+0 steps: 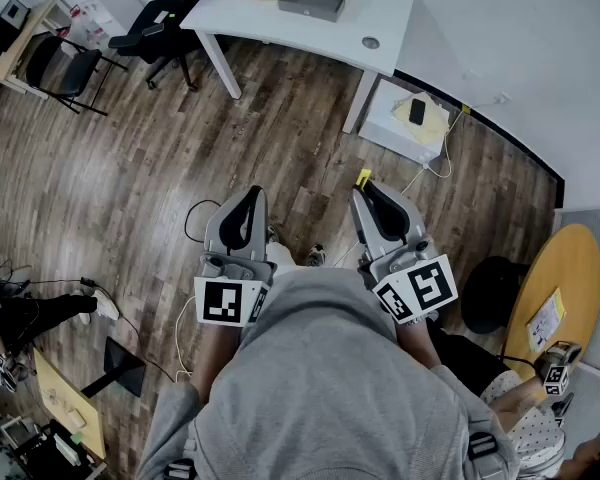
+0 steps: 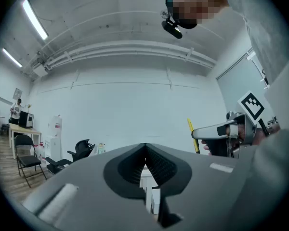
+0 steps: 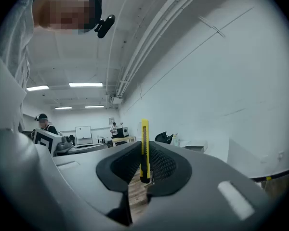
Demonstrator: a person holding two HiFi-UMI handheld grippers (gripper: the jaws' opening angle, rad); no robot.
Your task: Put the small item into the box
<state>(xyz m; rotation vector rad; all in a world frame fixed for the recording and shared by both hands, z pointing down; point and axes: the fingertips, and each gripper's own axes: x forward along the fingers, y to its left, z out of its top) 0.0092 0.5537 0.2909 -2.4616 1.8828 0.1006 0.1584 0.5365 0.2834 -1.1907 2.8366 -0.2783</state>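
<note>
A slim yellow utility knife (image 3: 144, 148) stands upright between the jaws of my right gripper (image 3: 143, 171), which is shut on it. In the head view its yellow tip (image 1: 363, 178) pokes past the right gripper (image 1: 366, 192). It also shows from the left gripper view as a yellow knife (image 2: 190, 134). My left gripper (image 1: 254, 194) is shut with nothing in it (image 2: 145, 163). Both grippers are held at waist height, side by side, above the wooden floor. A grey box (image 1: 313, 3) lies on the white table (image 1: 380, 8) far ahead.
A white cabinet (image 1: 410, 123) with a yellow sheet and a black phone on top stands by the table leg. Black office chairs (image 1: 170, 18) are at the left. A round wooden table (image 1: 565, 278) is at the right. Cables (image 1: 195, 218) lie on the floor.
</note>
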